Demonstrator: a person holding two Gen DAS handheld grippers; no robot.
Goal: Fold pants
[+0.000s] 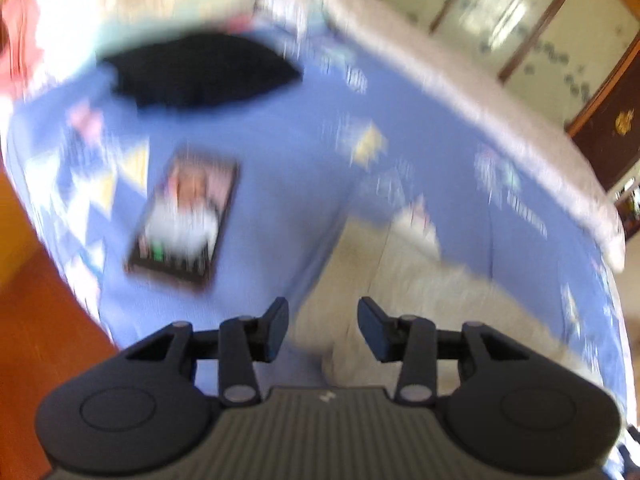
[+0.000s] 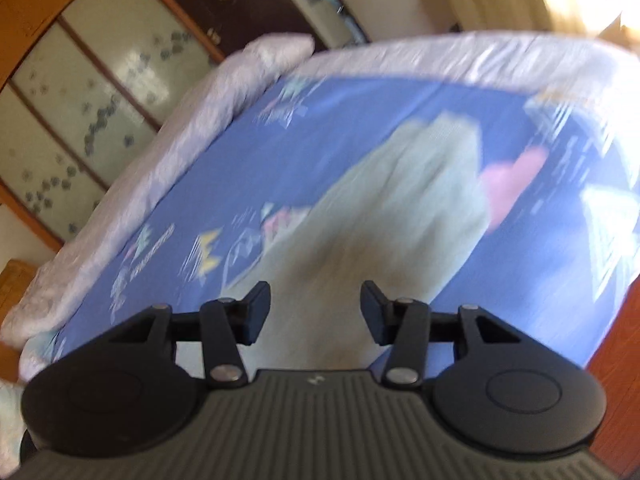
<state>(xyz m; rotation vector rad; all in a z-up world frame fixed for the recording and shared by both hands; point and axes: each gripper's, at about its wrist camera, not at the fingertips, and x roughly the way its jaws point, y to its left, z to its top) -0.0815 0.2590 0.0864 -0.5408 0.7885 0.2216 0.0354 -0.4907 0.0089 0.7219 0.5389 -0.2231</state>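
Observation:
Pale beige pants point(image 1: 404, 292) lie spread on a blue patterned bedsheet point(image 1: 280, 152). In the right wrist view the pants point(image 2: 400, 200) stretch away from me across the sheet point(image 2: 280, 140). My left gripper point(image 1: 323, 322) is open and empty, hovering over the near end of the pants. My right gripper point(image 2: 315, 308) is open and empty, above the near part of the pants. Both views are motion-blurred.
A phone point(image 1: 184, 220) with a lit screen lies on the sheet at left. A dark garment point(image 1: 200, 76) lies beyond it. A rolled pale quilt point(image 2: 160, 152) borders the sheet. Something pink point(image 2: 512, 184) lies beside the pants. Wooden wardrobe doors point(image 2: 80, 92) stand behind.

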